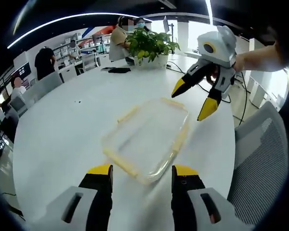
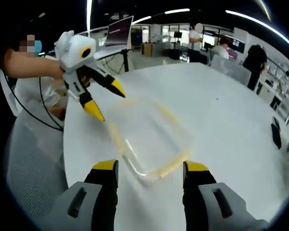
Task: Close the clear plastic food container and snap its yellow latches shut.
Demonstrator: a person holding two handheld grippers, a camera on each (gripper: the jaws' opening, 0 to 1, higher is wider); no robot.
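Container: the clear box (image 1: 147,139) lies flat on the white table (image 1: 62,125), lid seemingly already on it, though the blur keeps me from being sure it is seated all round.
Latches: pale yellow strips run along the box's edges (image 2: 169,166); I judge them not yet snapped, but I cannot tell for certain.
My left claw: (image 1: 142,173) held low, just short of the box's near edge, jaws apart with nothing between them, so I can come down on the near latch.
My right claw: (image 2: 151,171) likewise jaws wide and empty, at the opposite end of the box; in the left gripper view it (image 1: 192,101) hangs above the box's far corner, clear of it.
Why so: one claw at each end lets me press both ends at once and keep the box from sliding.
Edges: the table's rim (image 2: 67,144) curves past one side of the box, and a grey chair (image 1: 260,159) stands just beyond that rim.
Room: open table on the box's other sides; the plant (image 1: 151,45) and the people sit well apart from the box.
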